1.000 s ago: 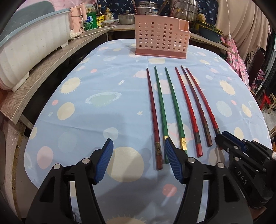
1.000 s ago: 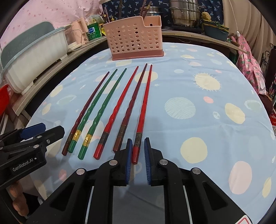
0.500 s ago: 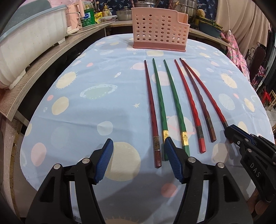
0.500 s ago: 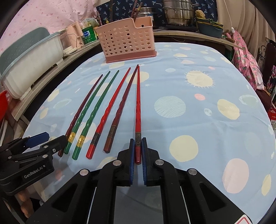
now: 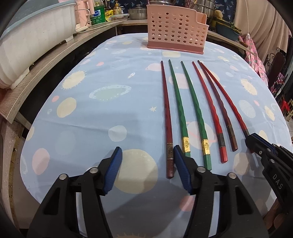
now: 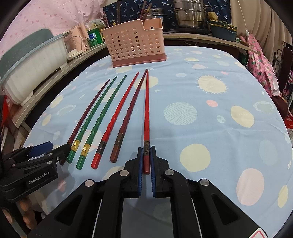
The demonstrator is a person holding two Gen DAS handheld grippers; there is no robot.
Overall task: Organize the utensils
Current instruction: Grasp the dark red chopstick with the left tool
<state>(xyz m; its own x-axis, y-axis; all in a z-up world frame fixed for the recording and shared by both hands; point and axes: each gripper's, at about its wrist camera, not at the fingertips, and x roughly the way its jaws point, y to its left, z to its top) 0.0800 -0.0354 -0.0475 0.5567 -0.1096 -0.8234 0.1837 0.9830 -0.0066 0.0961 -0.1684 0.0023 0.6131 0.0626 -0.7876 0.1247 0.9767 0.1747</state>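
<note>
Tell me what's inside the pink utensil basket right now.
From the right wrist view, two dark chopstick ends seem to stick up by the pink basket. Whether they stand inside it, and its lower contents, stay hidden behind the perforated wall.

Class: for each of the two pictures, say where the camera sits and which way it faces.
Left wrist: on the left gripper, facing the pink basket; jaws open, just been closing around the dark red chopstick.
Right wrist: on the right gripper, shut on the red chopstick; fingers show.
Shared: six chopsticks, basket, tablecloth.
</note>
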